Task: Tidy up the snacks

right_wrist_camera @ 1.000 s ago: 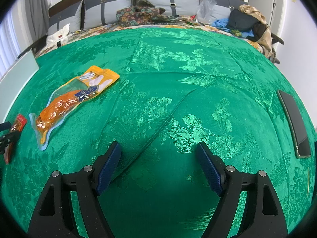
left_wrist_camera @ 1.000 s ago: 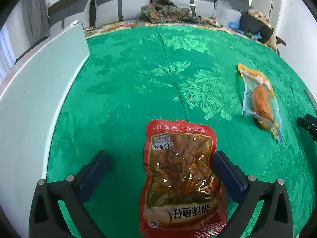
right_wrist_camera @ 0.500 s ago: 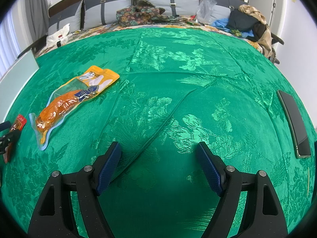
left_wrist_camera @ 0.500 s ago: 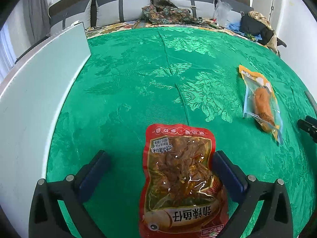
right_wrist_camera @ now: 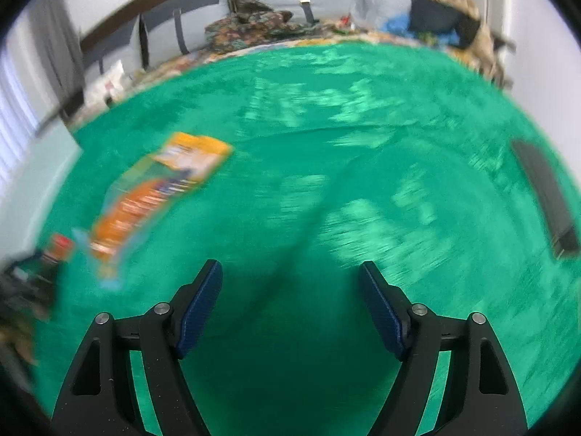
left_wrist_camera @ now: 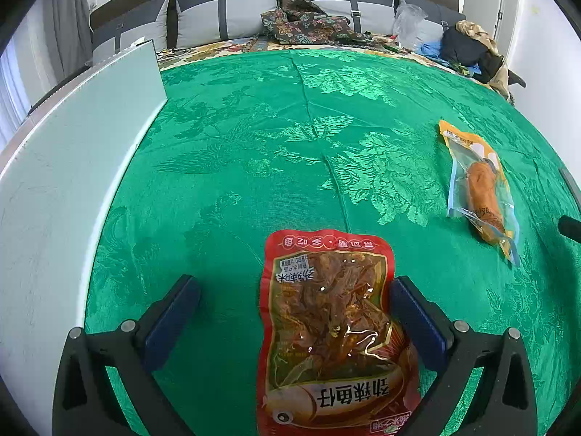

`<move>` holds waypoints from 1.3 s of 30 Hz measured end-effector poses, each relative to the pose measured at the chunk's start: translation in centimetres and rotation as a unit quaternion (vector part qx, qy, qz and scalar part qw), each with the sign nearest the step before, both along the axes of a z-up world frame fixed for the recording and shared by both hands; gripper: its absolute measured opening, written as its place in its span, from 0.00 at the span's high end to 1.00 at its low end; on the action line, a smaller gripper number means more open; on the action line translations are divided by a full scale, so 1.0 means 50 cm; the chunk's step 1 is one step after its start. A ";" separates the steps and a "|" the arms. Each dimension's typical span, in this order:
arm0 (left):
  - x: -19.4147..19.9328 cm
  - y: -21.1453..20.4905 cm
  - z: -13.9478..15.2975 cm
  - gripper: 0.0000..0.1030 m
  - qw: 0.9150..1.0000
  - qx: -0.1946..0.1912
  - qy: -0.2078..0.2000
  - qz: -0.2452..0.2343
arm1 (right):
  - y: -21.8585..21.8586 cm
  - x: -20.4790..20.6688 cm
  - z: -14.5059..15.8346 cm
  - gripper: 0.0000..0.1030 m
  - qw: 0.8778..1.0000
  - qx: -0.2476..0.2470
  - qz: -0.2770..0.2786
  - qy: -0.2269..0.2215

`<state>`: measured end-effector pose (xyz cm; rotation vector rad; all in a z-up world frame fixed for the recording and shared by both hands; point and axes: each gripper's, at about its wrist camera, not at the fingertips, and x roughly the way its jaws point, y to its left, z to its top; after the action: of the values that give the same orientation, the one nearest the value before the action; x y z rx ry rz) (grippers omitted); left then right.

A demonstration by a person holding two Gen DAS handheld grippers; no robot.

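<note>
The left gripper (left_wrist_camera: 295, 289) hangs over the green cloth (left_wrist_camera: 225, 152) with its jaws spread wide. A red pouch (left_wrist_camera: 332, 330) lies flat on the cloth between them, nearer the right-hand finger, whose pad sits just beside the pouch's edge or against it; the other finger stands well clear, so nothing is clamped. Beyond and to the right, well apart from the red pouch, an orange pouch (left_wrist_camera: 479, 185) lies flat on the cloth. A pale board (left_wrist_camera: 72, 167) runs along the cloth's left edge. At the far end, grey cushions (left_wrist_camera: 225, 14) line the wall, with patterned fabric and a heap of clothes before them.

The right wrist view is blurred. The right gripper (right_wrist_camera: 290, 279) is also spread wide, with only bare cloth between its fingers. The orange pouch (right_wrist_camera: 156, 192) lies off to its left, farther out. At the left edge the tip of the red pouch (right_wrist_camera: 58, 247) shows. A dark flat slab (right_wrist_camera: 544, 196) lies on the cloth at the far right.
</note>
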<state>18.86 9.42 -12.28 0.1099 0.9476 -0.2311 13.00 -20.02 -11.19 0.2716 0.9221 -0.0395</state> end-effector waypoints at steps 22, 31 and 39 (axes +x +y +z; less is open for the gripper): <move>0.000 0.001 0.000 0.00 1.000 0.000 0.000 0.000 | 0.130 0.037 0.007 0.23 0.980 -0.112 0.152 0.053; 0.000 0.001 0.000 0.00 1.000 0.000 0.000 0.000 | 0.109 0.088 0.099 0.23 0.982 -0.050 0.177 0.040; 0.000 0.002 0.000 0.00 1.000 0.000 0.000 0.000 | 0.243 0.186 0.020 0.23 0.978 -0.047 0.169 0.113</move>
<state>18.85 9.49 -12.26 0.1095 0.9483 -0.2305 22.27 -7.86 -10.19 0.0194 1.1801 0.2040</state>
